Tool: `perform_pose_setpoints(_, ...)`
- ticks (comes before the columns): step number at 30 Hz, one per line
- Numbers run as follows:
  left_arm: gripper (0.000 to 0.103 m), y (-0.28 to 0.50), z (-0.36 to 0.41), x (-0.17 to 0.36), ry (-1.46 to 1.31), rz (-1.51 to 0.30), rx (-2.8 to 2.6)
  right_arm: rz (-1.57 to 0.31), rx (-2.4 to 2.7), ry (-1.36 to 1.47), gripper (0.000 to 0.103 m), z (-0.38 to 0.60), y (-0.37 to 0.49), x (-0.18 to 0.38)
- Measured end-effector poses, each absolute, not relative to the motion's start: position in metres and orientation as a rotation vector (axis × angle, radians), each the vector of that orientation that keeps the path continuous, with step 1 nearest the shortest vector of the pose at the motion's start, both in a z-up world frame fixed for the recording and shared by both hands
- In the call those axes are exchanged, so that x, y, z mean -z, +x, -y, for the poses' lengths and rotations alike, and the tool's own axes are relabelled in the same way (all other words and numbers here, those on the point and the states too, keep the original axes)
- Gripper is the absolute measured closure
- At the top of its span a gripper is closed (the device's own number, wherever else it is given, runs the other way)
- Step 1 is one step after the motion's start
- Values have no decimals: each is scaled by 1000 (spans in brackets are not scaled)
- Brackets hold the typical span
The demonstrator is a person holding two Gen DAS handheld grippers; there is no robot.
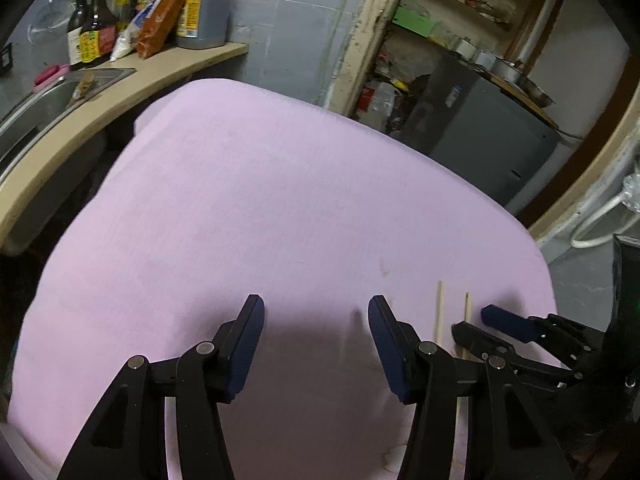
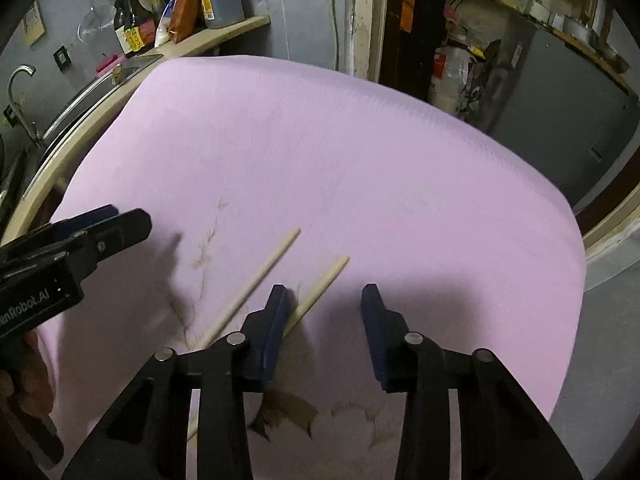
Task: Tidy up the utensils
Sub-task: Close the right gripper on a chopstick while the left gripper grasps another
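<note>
Two pale wooden chopsticks lie side by side on the pink cloth [image 2: 360, 152]. In the right wrist view one chopstick [image 2: 264, 268] lies left of my fingers and the other chopstick [image 2: 320, 284] passes just under the left finger. My right gripper [image 2: 326, 296] is open and empty, low over the cloth, also seen in the left wrist view [image 1: 476, 320]. My left gripper [image 1: 316, 308] is open and empty above bare cloth, left of the chopsticks [image 1: 440, 312]. It shows in the right wrist view [image 2: 108, 220] at the left edge.
A counter [image 1: 120, 92] with a sink [image 1: 36, 108] and sauce bottles [image 1: 152, 8] runs along the left and back. A grey cabinet [image 1: 480, 140] and cluttered shelves [image 1: 452, 12] stand behind the table. Brown stains [image 2: 288, 408] mark the cloth near its front edge.
</note>
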State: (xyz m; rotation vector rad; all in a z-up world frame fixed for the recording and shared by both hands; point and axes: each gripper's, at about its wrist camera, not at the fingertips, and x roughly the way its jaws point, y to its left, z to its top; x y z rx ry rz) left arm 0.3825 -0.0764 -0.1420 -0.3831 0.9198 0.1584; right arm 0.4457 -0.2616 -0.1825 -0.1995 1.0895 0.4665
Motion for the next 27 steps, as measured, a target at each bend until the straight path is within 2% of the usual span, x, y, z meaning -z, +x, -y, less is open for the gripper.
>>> perform_pose_setpoints(1, 52, 383, 79, 141, -386, -918, -134, -1101, -462, -196, 77, 266, 444, 181)
perform_pose_setpoints(3, 58, 387, 85, 141, -384, -926, -78, -1114, -470, -180, 81, 274, 442, 179)
perform_pose_setpoints(7, 61, 394, 100, 140, -353, -943, 16, -1141, -487, -116, 88, 292, 437, 177)
perform_pose_setpoints(19, 71, 434, 142, 148, -211, -1081, 171, -1228, -517, 8, 94, 315, 435, 183)
perform_pose_setpoints(27, 90, 451, 150, 149, -148, -1135, 159, -1293, -522, 31, 95, 313, 462, 195)
